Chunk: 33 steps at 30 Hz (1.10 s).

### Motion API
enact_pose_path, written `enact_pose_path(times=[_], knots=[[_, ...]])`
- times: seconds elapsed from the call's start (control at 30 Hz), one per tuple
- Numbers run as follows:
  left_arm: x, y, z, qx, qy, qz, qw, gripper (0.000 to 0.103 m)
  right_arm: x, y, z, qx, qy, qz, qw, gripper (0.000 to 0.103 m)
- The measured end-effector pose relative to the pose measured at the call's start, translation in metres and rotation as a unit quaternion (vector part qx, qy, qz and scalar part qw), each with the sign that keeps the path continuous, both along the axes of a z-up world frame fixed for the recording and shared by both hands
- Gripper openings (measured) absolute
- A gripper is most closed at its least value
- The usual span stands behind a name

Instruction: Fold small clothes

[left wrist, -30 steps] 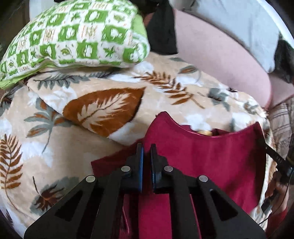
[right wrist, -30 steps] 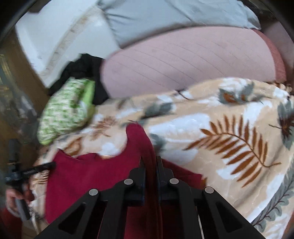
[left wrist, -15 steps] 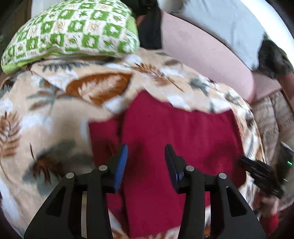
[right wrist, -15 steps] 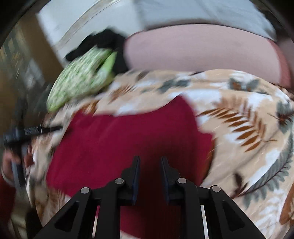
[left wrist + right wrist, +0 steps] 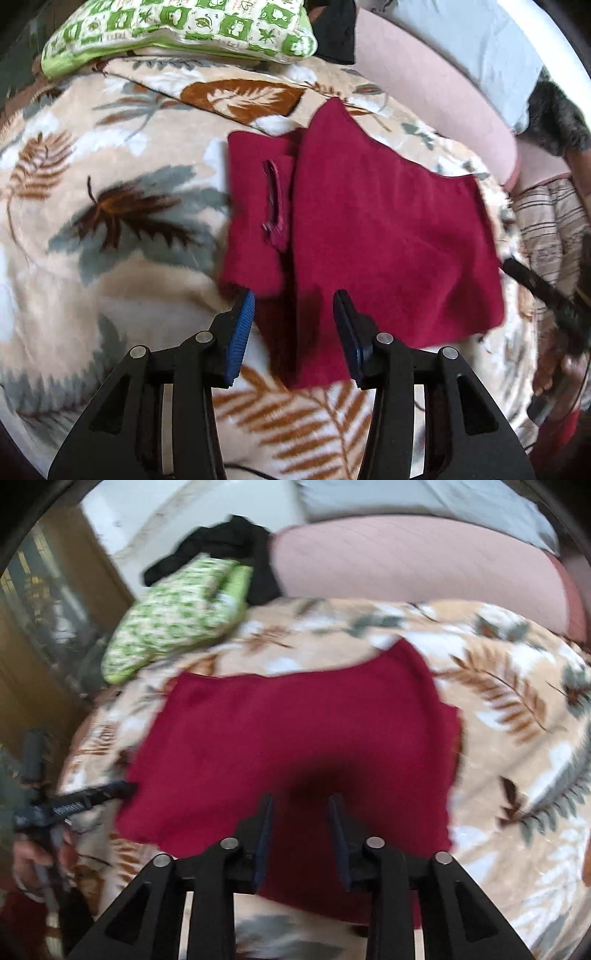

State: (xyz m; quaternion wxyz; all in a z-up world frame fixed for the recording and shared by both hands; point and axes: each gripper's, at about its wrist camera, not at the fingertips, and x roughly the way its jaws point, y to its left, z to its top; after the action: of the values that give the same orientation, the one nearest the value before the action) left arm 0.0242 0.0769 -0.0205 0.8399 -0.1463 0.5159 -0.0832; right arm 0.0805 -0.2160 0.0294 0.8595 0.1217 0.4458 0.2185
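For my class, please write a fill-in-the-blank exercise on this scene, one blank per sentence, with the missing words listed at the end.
1. The garment lying on the leaf-print blanket is dark ____.
2. The left gripper has its jaws ____.
3. The right gripper holds ____.
4. The patterned pillow is white and ____.

Missing words: red; open; nothing; green
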Motion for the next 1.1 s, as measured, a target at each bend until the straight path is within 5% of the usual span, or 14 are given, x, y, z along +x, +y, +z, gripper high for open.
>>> enact_pose_path(times=[0.17,0.3,0.5,0.53,0.57,0.7,0.8,1.1], knots=[[-0.015,0.004,-0.007,-0.048,0.003,-0.008,0.9988,0.044,0.038,0.082,0.025,0.039,0.006,0.059,0.997,0.045],[-0.014,0.005,-0.016,-0.060,0.004,-0.011,0.9981,0.044,0.082,0.155,0.026,0.036,0.039,0.079,0.995,0.046],[-0.008,0.016,-0.020,-0.076,-0.006,-0.008,0.9971,0.044,0.126,0.233,-0.014,-0.035,0.095,0.093,0.990,0.046],[-0.008,0.018,-0.019,-0.078,-0.008,-0.008,0.9969,0.044,0.130,0.240,-0.019,-0.059,0.090,0.101,0.989,0.036],[-0.008,0.022,-0.019,-0.083,-0.011,-0.009,0.9965,0.044,0.131,0.242,-0.019,-0.071,0.082,0.107,0.988,0.025],[-0.006,0.025,-0.014,-0.094,-0.031,-0.014,0.9950,0.044,0.135,0.233,0.004,-0.055,0.035,0.113,0.991,0.003],[-0.003,0.023,-0.010,-0.102,-0.043,-0.024,0.9935,0.044,0.149,0.218,0.010,0.012,0.040,0.093,0.995,0.003],[0.008,0.022,-0.022,-0.087,-0.033,-0.024,0.9954,0.044,0.171,0.230,-0.013,0.052,0.063,0.091,0.992,0.002]])
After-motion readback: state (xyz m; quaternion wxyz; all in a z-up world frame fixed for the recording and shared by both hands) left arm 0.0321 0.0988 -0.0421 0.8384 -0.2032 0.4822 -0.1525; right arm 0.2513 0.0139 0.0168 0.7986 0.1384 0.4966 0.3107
